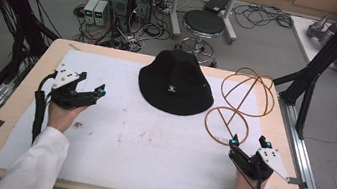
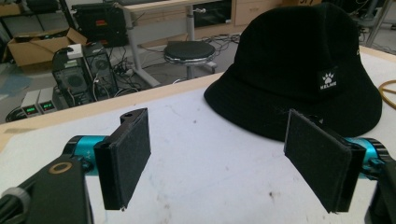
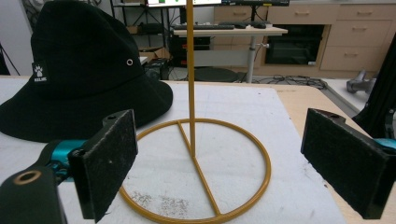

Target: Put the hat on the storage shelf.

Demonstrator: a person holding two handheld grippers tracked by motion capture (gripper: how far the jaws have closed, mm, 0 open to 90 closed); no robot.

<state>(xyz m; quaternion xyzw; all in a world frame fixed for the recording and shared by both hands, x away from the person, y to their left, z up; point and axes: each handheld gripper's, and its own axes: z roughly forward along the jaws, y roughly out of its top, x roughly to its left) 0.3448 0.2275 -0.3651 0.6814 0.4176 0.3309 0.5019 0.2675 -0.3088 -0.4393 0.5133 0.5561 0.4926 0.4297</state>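
High view: hat (image 1: 176,83) btwn tongs

The right gripper (image 3: 224,163), jaws wide apart, faces a gold wire stand (image 3: 196,170) seemingly touching the black hat (image 3: 79,74).

We see the hat (image 1: 176,83) at the mat's (image 1: 148,147) far centre, the wire stand (image 1: 241,103) just right of it.

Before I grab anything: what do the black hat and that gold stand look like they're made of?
The black hat looks like soft woven fabric, matte, with a sewn-on label and a metal eyelet; its brim droops onto the white mat. The gold stand appears to be thin rigid metal rod with a glossy gold-brown coating, judging by its even curves and sheen, though coated plastic can't be ruled out.
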